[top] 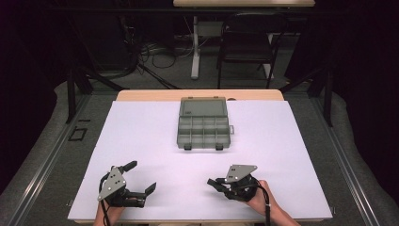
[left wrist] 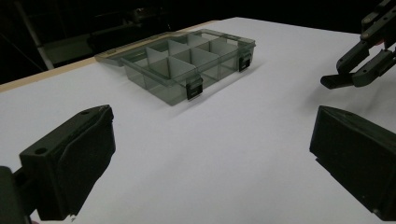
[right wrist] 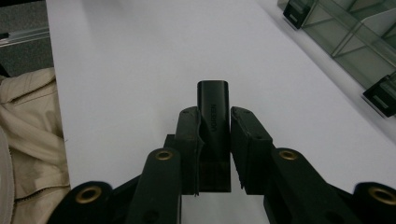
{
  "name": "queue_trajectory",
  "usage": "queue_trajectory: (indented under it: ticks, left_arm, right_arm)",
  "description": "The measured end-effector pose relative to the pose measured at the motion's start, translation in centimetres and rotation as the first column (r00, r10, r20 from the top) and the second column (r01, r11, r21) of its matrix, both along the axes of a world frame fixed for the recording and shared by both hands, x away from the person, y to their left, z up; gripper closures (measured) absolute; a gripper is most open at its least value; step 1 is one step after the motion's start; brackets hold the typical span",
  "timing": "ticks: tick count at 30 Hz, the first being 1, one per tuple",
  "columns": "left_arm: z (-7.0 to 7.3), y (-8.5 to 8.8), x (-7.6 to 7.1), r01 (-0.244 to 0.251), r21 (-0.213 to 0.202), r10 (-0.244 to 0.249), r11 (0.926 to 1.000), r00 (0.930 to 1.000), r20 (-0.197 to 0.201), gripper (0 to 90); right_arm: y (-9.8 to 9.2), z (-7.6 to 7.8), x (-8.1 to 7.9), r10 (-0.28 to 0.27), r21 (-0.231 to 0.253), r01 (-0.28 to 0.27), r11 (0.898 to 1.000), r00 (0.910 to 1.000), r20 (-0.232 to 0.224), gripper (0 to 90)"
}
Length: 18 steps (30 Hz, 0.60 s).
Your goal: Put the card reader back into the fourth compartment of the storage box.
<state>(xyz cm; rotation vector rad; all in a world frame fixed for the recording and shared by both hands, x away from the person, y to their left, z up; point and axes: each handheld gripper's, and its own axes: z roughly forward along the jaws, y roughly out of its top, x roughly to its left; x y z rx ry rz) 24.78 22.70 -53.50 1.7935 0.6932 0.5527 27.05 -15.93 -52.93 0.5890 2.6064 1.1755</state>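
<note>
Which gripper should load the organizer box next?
Right, probably. The right gripper is already shut on a small black part, and the organizer box lies open ahead. The left gripper is open, holding nothing.

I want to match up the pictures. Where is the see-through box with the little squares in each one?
High view: the compartment box sits open at the table's middle, towards the far edge.
Left gripper view: upper middle, slightly left.
Right gripper view: top right corner, cut off.
Shared landmark: its two black latches on the near side, beyond the right claw.
</note>
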Motion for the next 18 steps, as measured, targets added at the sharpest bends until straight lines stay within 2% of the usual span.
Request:
queue_trajectory:
  ticks: [18]
  left_arm:
    - [0.1,0.2,0.1,-0.007,-0.002,0.007,1.0,1.0,0.0,0.3]
  right_arm:
    - [-1.3,1.0,0.4,-0.044,0.024,0.044,0.999,0.9985,0.032,73.2]
